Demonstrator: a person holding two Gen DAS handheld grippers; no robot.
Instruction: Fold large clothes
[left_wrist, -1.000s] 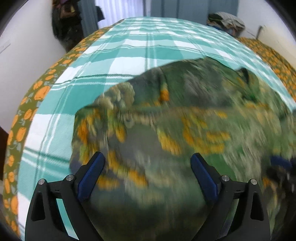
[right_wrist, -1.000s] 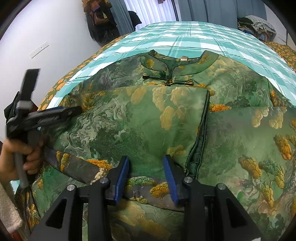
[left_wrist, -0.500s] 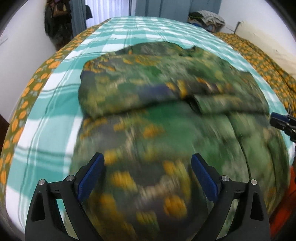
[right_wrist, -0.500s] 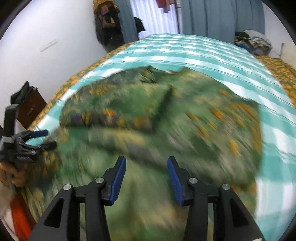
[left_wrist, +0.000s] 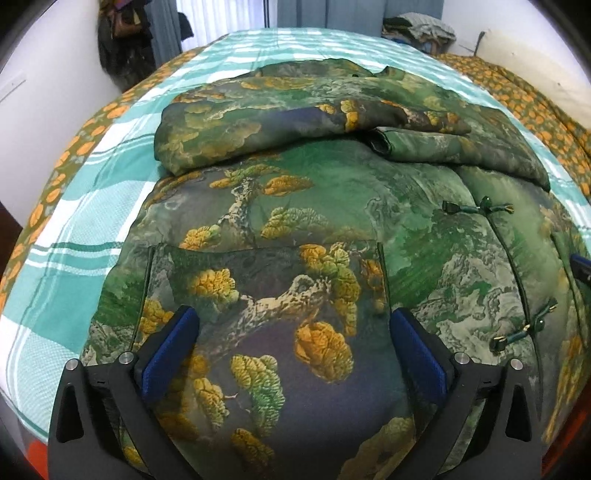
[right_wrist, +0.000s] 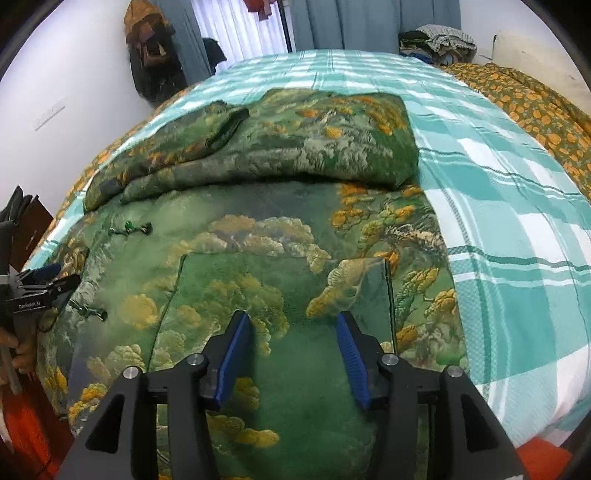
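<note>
A bed (left_wrist: 92, 206) carries everything, covered by a teal-and-white plaid sheet (right_wrist: 517, 206). Directly on the sheet lies a green brocade jacket (left_wrist: 295, 229), sleeves folded across its upper part. An orange-flowered cover (right_wrist: 524, 96), perhaps a quilt, borders the sheet.

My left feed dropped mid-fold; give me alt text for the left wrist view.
A green padded jacket with gold pine-tree print lies on a teal-and-white plaid bedspread, sleeves folded across its upper part. The open left gripper hovers over its near hem, holding nothing.

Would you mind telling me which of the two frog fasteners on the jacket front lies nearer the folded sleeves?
The upper frog fastener, just below the folded sleeves; the lower frog fastener sits farther down the jacket, toward the hem.
</note>
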